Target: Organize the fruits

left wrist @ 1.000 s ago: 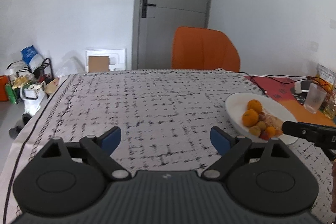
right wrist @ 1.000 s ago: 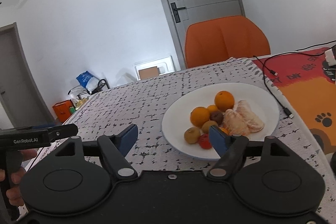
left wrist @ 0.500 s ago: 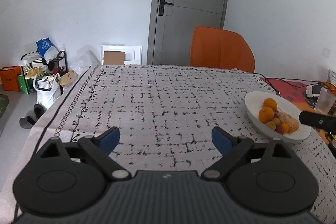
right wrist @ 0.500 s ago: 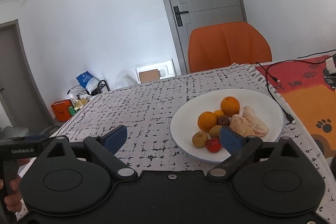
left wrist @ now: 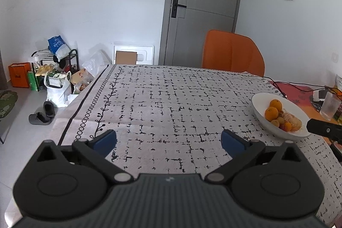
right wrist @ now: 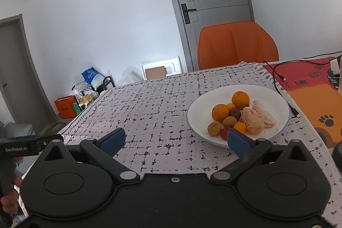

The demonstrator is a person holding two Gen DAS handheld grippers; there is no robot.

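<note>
L wrist view: left gripper (left wrist: 168, 140) released, jaws just been opening, nothing btwn blue pads; hung over patterned tablecloth (left wrist: 171, 104). White plate (left wrist: 259, 109) w/ fruits (left wrist: 282, 119) at 3 o'clock, well apart from claw. Orange chair (left wrist: 232, 52) at 1 o'clock behind table; grey door (left wrist: 203, 5) at 12. Bags & rack (left wrist: 55, 76) at 9 o'clock on floor.

R wrist view: right gripper (right wrist: 176, 140) released, jaws just been opening, nothing btwn them. Plate (right wrist: 203, 108) at 2 o'clock, near R pad; held oranges (right wrist: 240, 99), peeled segments (right wrist: 256, 116), small red & brownish fruit. Black cable (right wrist: 282, 87) just beside plate rim.
</note>
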